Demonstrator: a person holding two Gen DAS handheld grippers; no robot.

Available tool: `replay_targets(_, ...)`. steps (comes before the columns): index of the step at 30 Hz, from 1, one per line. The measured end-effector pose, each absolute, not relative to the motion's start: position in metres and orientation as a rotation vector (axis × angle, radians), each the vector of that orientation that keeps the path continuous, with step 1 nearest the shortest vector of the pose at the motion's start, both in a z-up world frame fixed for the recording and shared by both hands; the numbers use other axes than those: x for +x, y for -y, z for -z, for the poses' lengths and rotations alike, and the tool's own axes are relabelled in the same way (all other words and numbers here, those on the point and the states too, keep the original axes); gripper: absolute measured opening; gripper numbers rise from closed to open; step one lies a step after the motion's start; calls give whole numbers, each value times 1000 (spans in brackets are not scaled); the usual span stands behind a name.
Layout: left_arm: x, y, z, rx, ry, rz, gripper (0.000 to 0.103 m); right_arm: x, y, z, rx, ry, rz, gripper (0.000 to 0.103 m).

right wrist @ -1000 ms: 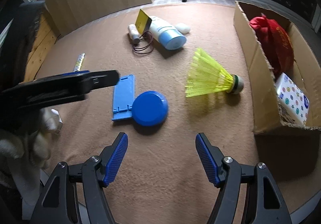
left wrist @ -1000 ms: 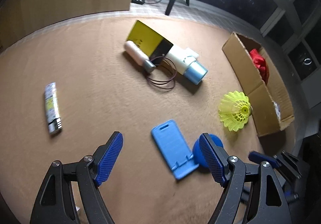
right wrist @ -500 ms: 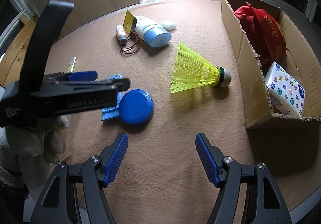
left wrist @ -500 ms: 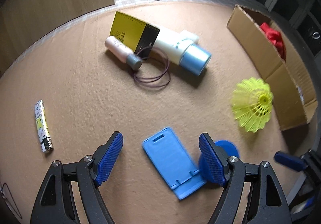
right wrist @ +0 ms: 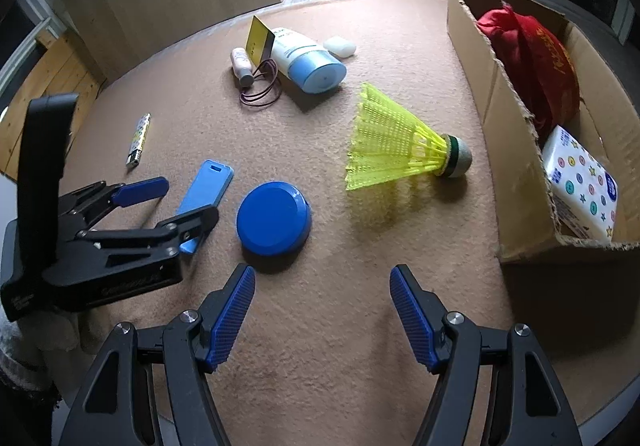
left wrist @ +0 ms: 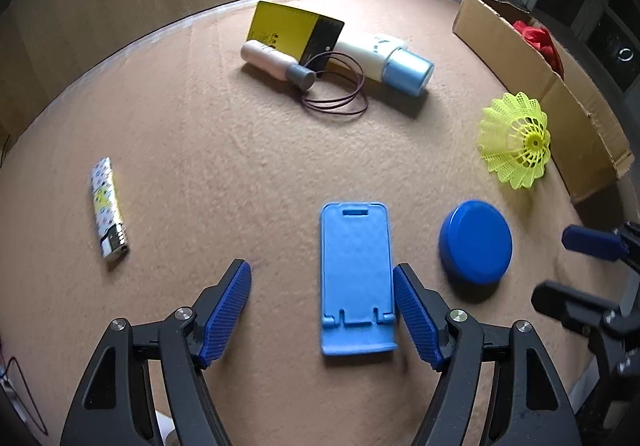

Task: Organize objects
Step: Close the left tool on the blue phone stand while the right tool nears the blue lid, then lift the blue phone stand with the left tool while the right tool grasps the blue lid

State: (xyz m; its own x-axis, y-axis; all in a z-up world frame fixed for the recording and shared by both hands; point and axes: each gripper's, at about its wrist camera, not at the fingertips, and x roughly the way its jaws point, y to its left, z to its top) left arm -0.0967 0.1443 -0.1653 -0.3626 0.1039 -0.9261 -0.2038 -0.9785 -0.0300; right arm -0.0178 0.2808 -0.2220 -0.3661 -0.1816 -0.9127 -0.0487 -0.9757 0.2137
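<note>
1. Closing on the blue phone stand (left wrist: 355, 278) is, by my judgement, the step in hand; it lies flat on the tan mat (left wrist: 224, 150), between the fingers of my left claw (left wrist: 322, 316).
2. My left claw's jaws are apart and have just been narrowing. The stand sits off-centre: its long edge lies just beside my right-hand pad (left wrist: 416, 320), while the left-hand pad stands well clear. No pad presses on it yet.
3. I shift the claw a little toward the right-hand pad's side first, so both pads meet the long edges together and the stand does not skid.
4. I keep the tips low against the mat, since the stand is thin and a high grip would likely slip over it.
5. I watch the blue round lid (left wrist: 475, 242), just outside my right-hand pad; a sideways drift could nudge it.
6. My right claw (right wrist: 322, 316) hangs with jaws apart and nothing between them, the lid just ahead to its left, the yellow shuttlecock (right wrist: 394, 140) ahead to its right.
7. The cardboard box (right wrist: 516, 174) beyond the shuttlecock is the likely destination.
</note>
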Motion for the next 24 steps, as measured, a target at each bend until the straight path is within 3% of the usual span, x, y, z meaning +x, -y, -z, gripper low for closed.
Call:
replay_targets(6, -95, -134, 164, -1654, -112, -2464, 66, -33, -267, 227, 1701, 238, 2517, 66)
replay_targets(14, -93, -119, 161, -1655, -58, -2484, 41, -55, -241, 239, 1717, 89, 2493, 67)
replay_targets(24, -90, -105, 157, -1644, 21, -2476, 41, -61, -220, 245, 1694, -143, 2506, 66)
